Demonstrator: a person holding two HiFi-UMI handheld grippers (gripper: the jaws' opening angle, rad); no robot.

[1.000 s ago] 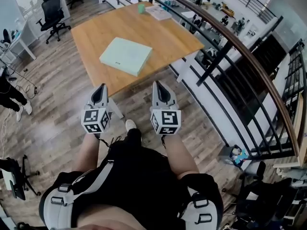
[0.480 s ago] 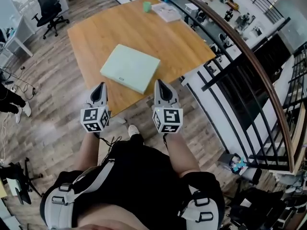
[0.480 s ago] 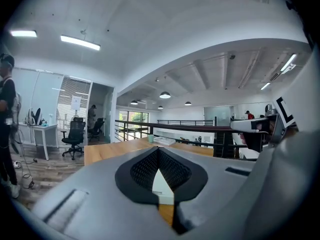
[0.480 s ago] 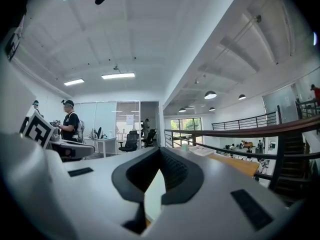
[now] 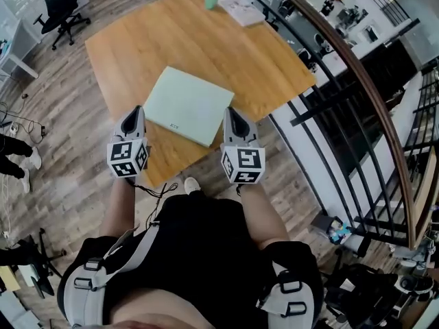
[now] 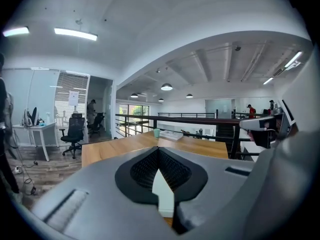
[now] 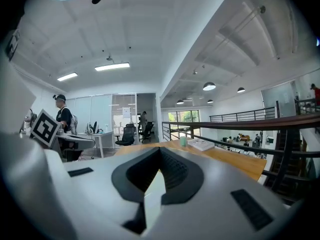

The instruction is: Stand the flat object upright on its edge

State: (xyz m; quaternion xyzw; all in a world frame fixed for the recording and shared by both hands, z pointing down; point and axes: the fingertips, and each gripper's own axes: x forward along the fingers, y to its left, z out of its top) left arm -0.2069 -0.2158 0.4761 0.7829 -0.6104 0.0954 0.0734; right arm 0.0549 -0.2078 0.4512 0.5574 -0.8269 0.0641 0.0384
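Observation:
The flat object is a pale green box (image 5: 188, 105) lying flat near the front edge of the wooden table (image 5: 206, 40). My left gripper (image 5: 136, 111) is shut and empty, its tip just left of the box's left corner. My right gripper (image 5: 231, 113) is also shut and empty, close beside the box's right edge. In the left gripper view the closed left gripper (image 6: 159, 153) leaves only a pale sliver of the box (image 6: 163, 190) showing. The right gripper view has the same look: the right gripper (image 7: 160, 153) closed, with a pale sliver of the box (image 7: 152, 189).
A green cup (image 5: 211, 0) and a stack of papers (image 5: 241, 9) sit at the table's far end. A dark railing (image 5: 343, 81) runs along the right side. An office chair (image 5: 58, 9) and a person's legs (image 5: 17, 149) are to the left on the wooden floor.
Both grippers have moved forward from over the floor to the table's near edge and now flank the box. Their jaws stayed shut.

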